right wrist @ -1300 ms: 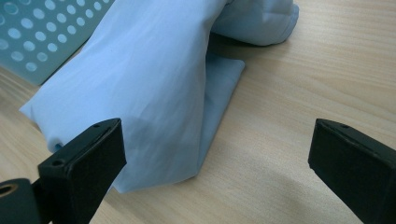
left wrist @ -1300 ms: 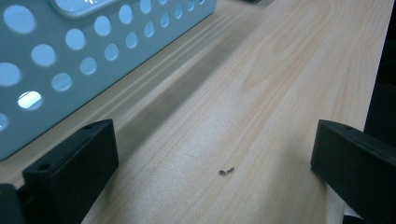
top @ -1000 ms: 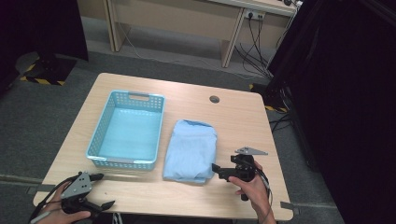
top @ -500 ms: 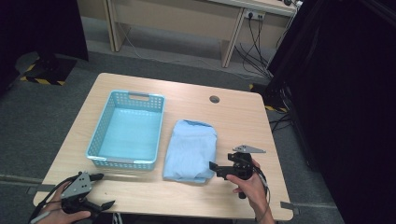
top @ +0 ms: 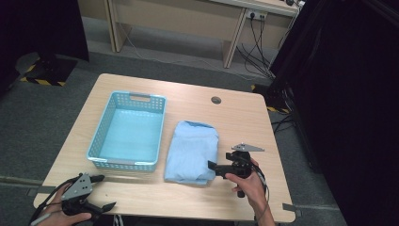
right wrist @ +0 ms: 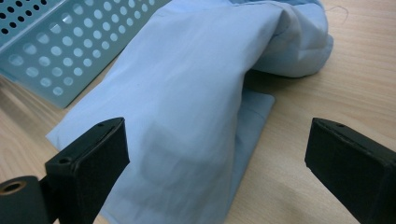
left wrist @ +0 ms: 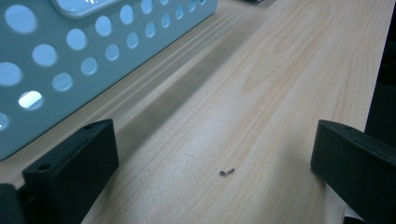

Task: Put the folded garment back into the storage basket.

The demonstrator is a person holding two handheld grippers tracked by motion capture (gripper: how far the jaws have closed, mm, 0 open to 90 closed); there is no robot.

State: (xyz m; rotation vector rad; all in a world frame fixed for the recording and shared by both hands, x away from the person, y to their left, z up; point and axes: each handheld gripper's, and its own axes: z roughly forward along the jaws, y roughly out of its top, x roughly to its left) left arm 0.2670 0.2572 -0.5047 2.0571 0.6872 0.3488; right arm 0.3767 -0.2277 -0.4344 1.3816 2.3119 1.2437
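A folded light blue cloth point(top: 192, 151) lies on the wooden table, just right of a light blue perforated basket point(top: 128, 132). My right gripper point(top: 212, 166) stands open at the cloth's near right edge, jaws pointing left at it. In the right gripper view the cloth point(right wrist: 196, 93) bulges between and beyond the two wide-apart jaws, with the basket's wall point(right wrist: 60, 51) behind it at the upper left. My left gripper point(top: 102, 192) is open near the table's front left corner, with bare wood between its jaws and the basket's front wall point(left wrist: 70, 51) close by.
The basket is empty. A round cable hole point(top: 216, 100) sits in the table's far side. The table's front edge point(top: 155, 214) runs close under the left gripper. Dark curtains stand at the right, and a desk with cables at the back.
My right gripper has crept slightly left toward the cloth's edge. The left gripper, the cloth and the basket have stayed put.
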